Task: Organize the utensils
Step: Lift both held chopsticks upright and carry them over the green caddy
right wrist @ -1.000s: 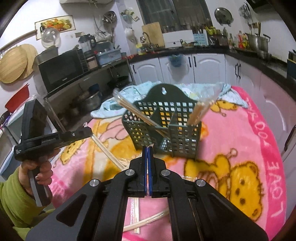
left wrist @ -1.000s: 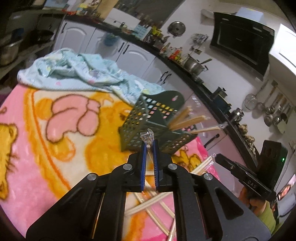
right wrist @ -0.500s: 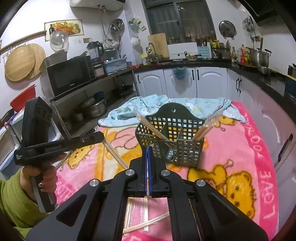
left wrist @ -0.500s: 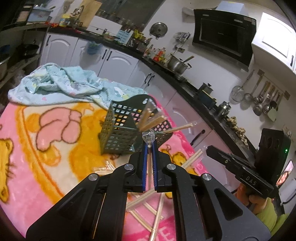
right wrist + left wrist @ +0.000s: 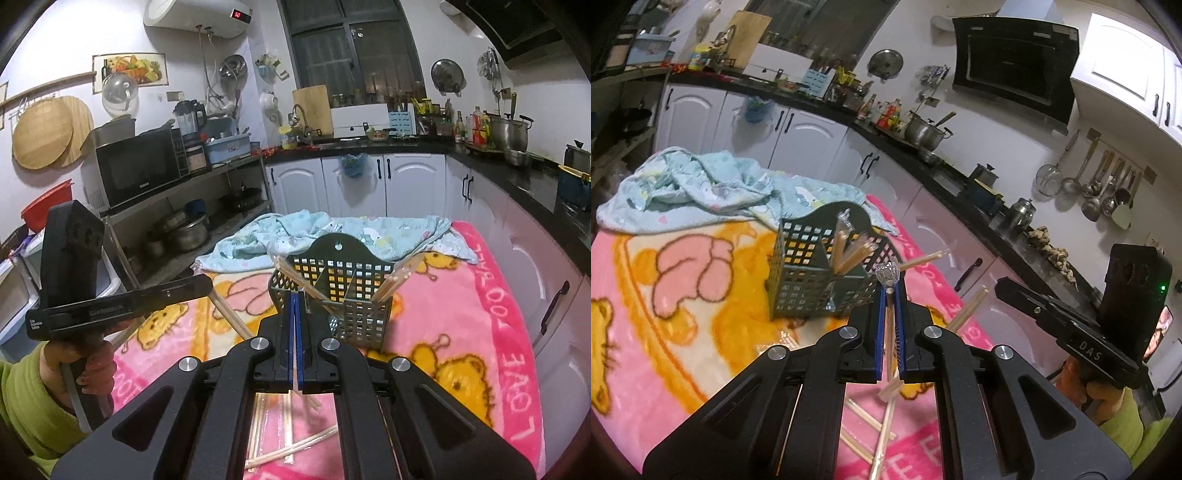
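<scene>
- While both grippers hang over the pink cartoon blanket, the dark green perforated utensil caddy stands upright on it, with wrapped chopstick pairs already leaning in its left and right compartments.
- Pinched between the blue pads of the left gripper is a wrapped pair of chopsticks, its clear wrapper tip poking out in front, just short of the caddy's near corner.
- Pressed together, the right gripper seems to nip a thin pale stick that runs down between its pads; what it is I cannot tell for sure.
- To do this well, I would tip the left pair's lower end over the rim of a compartment before letting go, clear of the sticks leaning there.
- Only the left view shows the loose chopsticks crossed on the blanket below the jaws.
- Only the right view shows the caddy's divider wall head-on and the person's hand on the left gripper's grip.
</scene>
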Demonstrator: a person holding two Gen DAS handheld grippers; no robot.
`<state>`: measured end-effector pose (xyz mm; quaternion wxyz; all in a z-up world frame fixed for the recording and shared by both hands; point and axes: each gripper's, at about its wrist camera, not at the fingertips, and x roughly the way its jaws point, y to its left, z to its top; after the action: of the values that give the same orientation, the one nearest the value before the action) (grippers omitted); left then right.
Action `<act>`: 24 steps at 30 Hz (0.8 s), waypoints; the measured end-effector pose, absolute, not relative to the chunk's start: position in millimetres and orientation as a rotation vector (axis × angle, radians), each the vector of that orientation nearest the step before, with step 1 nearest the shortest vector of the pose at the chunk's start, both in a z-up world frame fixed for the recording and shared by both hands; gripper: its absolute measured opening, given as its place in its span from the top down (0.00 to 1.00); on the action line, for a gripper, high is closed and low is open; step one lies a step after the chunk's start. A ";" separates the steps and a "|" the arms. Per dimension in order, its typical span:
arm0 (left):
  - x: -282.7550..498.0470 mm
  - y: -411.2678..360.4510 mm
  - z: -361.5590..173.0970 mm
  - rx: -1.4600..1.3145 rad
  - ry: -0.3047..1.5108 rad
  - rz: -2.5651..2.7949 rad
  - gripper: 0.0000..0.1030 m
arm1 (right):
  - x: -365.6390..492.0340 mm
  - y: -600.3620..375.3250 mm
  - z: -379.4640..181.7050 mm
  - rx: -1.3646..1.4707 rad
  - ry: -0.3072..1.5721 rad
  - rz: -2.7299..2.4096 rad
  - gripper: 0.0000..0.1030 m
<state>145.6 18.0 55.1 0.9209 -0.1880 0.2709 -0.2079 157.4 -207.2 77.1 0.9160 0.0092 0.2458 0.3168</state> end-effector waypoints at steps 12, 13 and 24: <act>146.9 2.1 83.2 -0.361 0.506 -0.453 0.98 | 150.9 -216.1 93.7 0.042 0.454 0.630 0.99; 146.7 1.2 85.9 -0.358 0.499 -0.454 0.98 | 150.3 -216.6 95.7 0.045 0.449 0.630 0.99; 152.5 -6.6 118.1 -0.336 0.440 -0.460 0.98 | 151.6 -216.4 120.5 0.054 0.389 0.624 0.99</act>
<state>152.5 -6.6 118.1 0.9360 -0.1643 0.2151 -0.2253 151.6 -216.4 120.5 0.9328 0.0264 0.1902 0.3049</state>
